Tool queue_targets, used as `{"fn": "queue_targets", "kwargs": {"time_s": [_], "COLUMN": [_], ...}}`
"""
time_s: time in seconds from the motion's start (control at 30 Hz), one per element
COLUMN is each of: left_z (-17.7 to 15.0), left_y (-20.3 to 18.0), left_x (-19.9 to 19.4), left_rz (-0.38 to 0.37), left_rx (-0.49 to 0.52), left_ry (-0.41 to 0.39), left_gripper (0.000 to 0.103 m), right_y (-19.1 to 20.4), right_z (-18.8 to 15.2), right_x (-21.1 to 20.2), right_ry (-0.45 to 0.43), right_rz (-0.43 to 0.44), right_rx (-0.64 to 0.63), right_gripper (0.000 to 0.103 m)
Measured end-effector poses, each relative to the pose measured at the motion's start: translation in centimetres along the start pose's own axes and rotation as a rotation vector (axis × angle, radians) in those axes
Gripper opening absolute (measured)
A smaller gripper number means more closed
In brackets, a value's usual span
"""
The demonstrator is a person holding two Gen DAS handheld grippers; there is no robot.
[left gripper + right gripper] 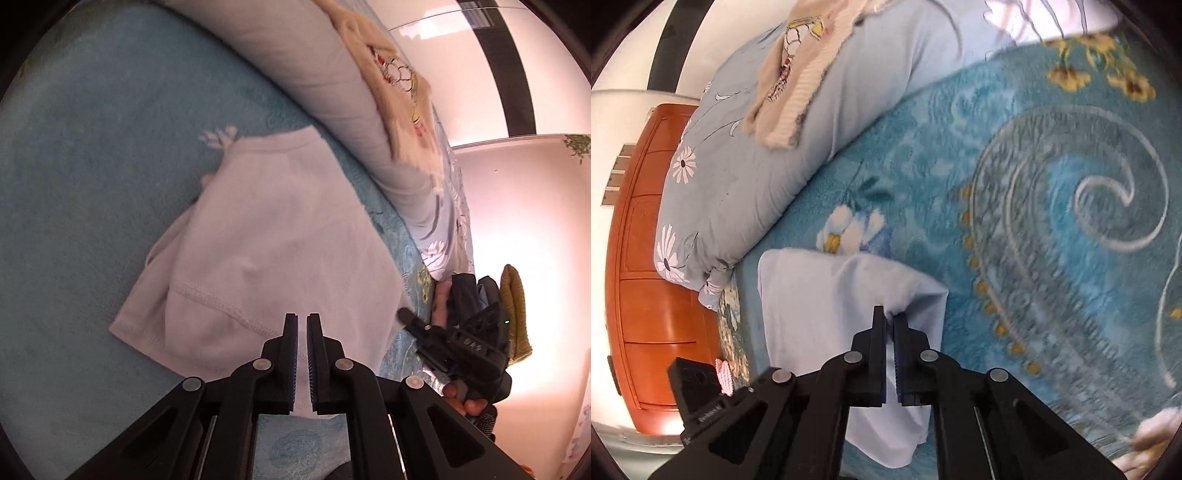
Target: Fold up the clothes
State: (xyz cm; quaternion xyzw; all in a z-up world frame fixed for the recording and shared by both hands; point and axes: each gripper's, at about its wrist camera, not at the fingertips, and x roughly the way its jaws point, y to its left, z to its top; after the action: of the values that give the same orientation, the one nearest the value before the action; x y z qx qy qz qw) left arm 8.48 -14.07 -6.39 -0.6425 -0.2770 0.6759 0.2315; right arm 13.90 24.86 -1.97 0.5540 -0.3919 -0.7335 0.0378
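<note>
A white garment (277, 229) lies partly folded on a blue floral blanket (92, 184), its stitched hem toward me. My left gripper (302, 321) hovers over the garment's near part, jaws almost together, with no cloth visibly pinched. In the right wrist view the same garment (812, 314) shows as a pale rectangle, and my right gripper (890, 314) is shut on a bunched ridge of its cloth. From the left wrist view the right gripper (406, 315) reaches the garment's right corner, held by a person's hand (441, 299).
A long grey-blue flowered pillow (757, 166) runs along the far side of the blanket (1034, 221), with a beige knitted cloth (790, 92) draped on it. A wooden cabinet (653, 258) stands beyond the bed's left edge. A mustard knit item (515, 310) hangs behind the right gripper.
</note>
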Motion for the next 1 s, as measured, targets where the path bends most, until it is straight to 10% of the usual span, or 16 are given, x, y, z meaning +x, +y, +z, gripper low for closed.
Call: {"fn": "queue_targets", "kwargs": {"time_s": [0.4, 0.57, 1.0], "left_z": [-0.1, 1.9, 5.7], "left_y": [0.9, 2.1, 5.0], "left_x": [-1.6, -3.7, -0.1], "left_rz": [-0.01, 0.027, -0.042], "left_rx": [0.003, 0.018, 0.011], "left_ry": [-0.024, -0.094, 0.02], "left_gripper": [0.007, 0.05, 0.064], "right_y": [-0.3, -0.4, -1.7], "right_z": [1.4, -0.1, -3.3], "right_x": [0.2, -1.3, 2.5], "right_ry": [0.029, 0.002, 0.026], "right_rz": [-0.067, -0.036, 0.06], "right_rx": [-0.035, -0.054, 0.091], "right_gripper": [0.004, 0.036, 0.036]}}
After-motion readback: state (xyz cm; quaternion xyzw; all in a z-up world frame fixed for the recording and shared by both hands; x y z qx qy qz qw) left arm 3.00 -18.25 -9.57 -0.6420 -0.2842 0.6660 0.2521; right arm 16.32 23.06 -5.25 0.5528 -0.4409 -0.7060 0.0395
